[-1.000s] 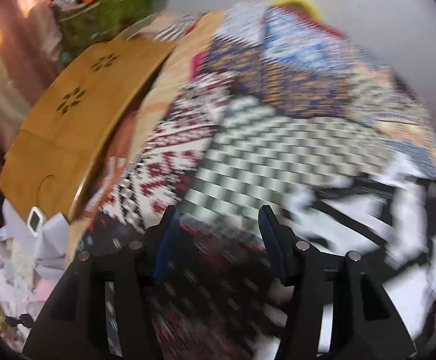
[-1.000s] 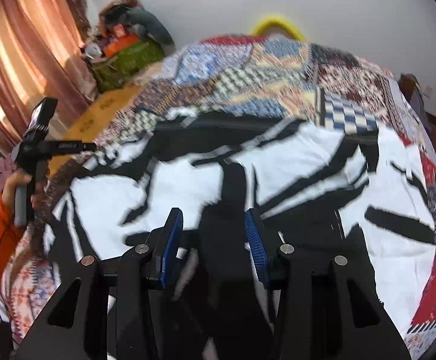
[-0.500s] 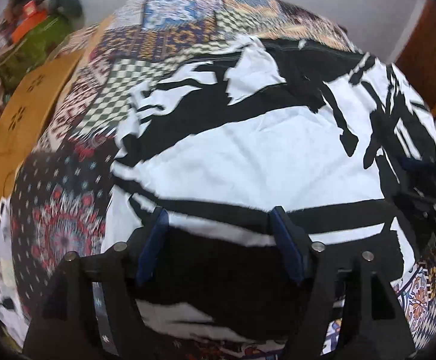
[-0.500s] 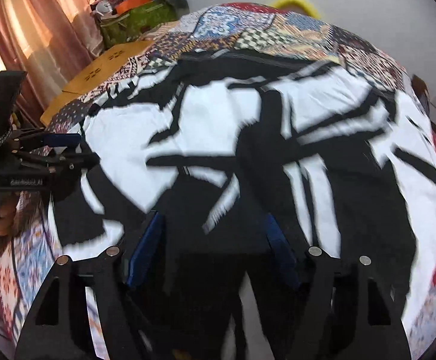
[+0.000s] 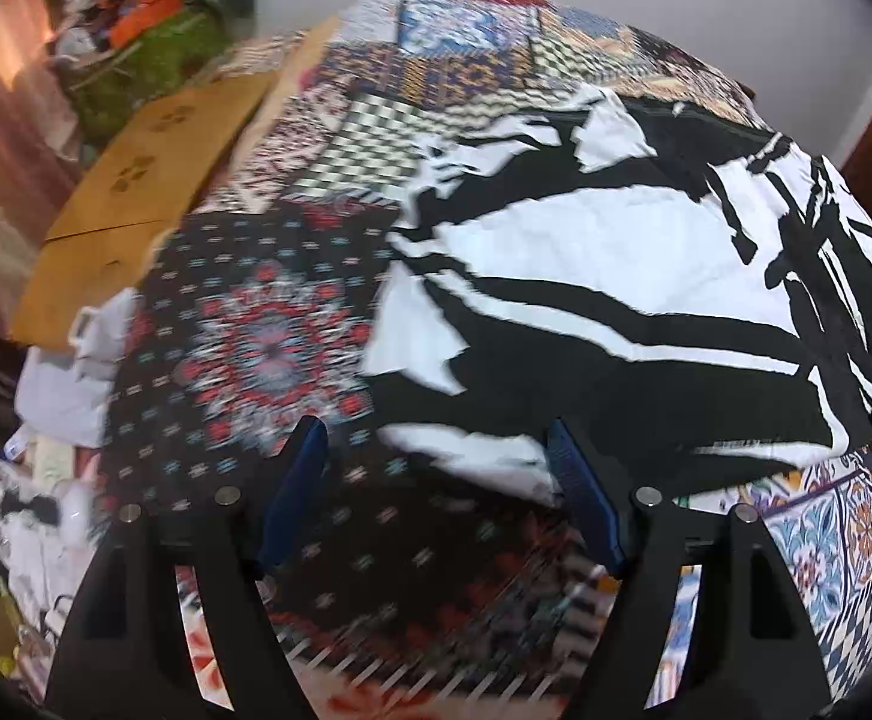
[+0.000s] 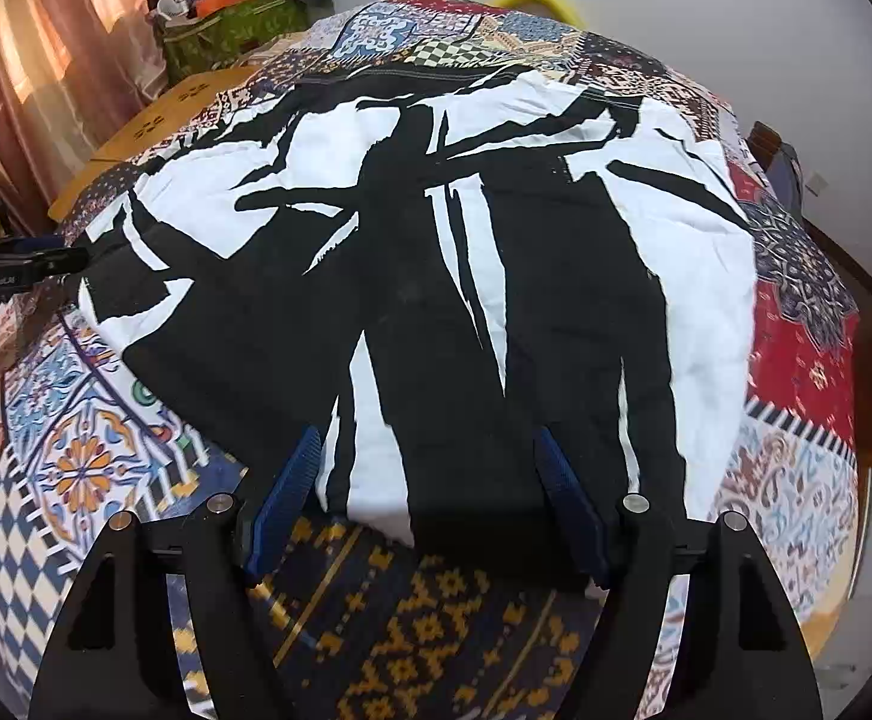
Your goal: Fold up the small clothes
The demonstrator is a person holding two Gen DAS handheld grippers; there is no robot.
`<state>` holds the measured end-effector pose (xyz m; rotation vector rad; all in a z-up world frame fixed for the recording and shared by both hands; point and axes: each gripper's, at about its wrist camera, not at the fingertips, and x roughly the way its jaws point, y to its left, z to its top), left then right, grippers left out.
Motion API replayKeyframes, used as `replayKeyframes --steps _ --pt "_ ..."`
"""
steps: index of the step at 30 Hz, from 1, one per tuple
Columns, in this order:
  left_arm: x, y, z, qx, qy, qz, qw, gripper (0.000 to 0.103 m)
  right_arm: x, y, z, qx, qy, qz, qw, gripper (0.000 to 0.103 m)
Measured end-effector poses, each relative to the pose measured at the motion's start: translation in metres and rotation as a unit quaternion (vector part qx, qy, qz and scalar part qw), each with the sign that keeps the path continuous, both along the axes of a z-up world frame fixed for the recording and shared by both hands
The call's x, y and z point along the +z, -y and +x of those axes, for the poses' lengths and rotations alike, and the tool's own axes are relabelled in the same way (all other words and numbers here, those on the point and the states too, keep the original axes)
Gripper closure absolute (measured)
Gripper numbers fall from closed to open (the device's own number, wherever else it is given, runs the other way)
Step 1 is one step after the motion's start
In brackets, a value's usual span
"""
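A black-and-white patterned garment lies spread flat on a patchwork bedspread. In the left wrist view the garment fills the right half. My left gripper is open and empty, over the garment's near left corner and the bedspread. My right gripper is open and empty, its blue fingertips either side of the garment's near edge. The left gripper also shows at the left edge of the right wrist view, beside the garment's left side.
A wooden board lies beside the bed at the left. A green bag with clutter stands at the back left near pink curtains. White cloth and clutter lie beside the bed's left side. A wooden frame borders the right.
The left gripper has pulled back and to the left, so the garment's corner now sits at its fingertips. The right gripper has drawn back to the garment's near edge.
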<state>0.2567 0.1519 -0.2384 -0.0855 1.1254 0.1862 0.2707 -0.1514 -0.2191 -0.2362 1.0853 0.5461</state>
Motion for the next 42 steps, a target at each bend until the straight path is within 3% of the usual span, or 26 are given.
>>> replayKeyframes --steps 5,8,12,16,22,25,29,32,35,36,39,40,42 --pt "0.024 -0.008 -0.021 0.024 0.032 -0.011 0.9991 0.027 0.020 -0.004 -0.008 0.003 0.025 0.015 1.000 0.032" --pt "0.030 -0.012 -0.027 0.044 0.044 -0.050 0.9968 0.023 0.036 -0.010 -0.010 0.003 0.047 0.042 0.998 0.032" --pt "0.021 -0.011 -0.029 0.067 0.033 -0.137 0.9878 0.023 0.053 -0.026 -0.009 0.002 0.080 0.078 0.994 0.030" --pt "0.002 -0.004 -0.025 0.079 0.005 -0.225 0.9712 0.023 0.044 -0.048 -0.002 0.011 0.086 0.075 0.993 0.026" --pt "-0.016 0.001 -0.017 0.097 -0.004 -0.318 0.9430 0.022 0.003 -0.068 0.011 0.038 0.033 0.041 0.998 0.026" --pt "-0.026 0.000 -0.010 0.103 0.000 -0.375 0.9213 0.022 -0.011 -0.067 0.016 0.039 0.000 0.046 0.998 0.026" --pt "-0.037 -0.003 0.005 0.109 0.011 -0.421 0.9006 0.022 -0.015 -0.061 0.021 0.035 -0.025 0.068 0.997 0.026" --pt "-0.041 -0.005 0.019 0.117 0.018 -0.429 0.8956 0.022 -0.017 -0.064 0.021 0.038 -0.030 0.066 0.997 0.025" --pt "-0.040 -0.004 0.032 0.130 0.025 -0.413 0.9012 0.023 -0.017 -0.065 0.019 0.040 -0.030 0.066 0.997 0.024" --pt "-0.039 -0.002 0.038 0.132 0.027 -0.398 0.9073 0.025 -0.017 -0.064 0.019 0.040 -0.031 0.067 0.997 0.024" --pt "-0.034 0.003 0.053 0.134 0.030 -0.326 0.9353 0.052 -0.017 -0.063 0.017 0.040 -0.031 0.068 0.996 0.024" --pt "-0.031 0.005 0.057 0.139 0.031 -0.284 0.9481 0.072 -0.016 -0.063 0.016 0.039 -0.031 0.068 0.996 0.024" --pt "-0.031 0.006 0.062 0.145 0.036 -0.258 0.9544 0.082 -0.015 -0.062 0.014 0.040 -0.031 0.067 0.996 0.026"
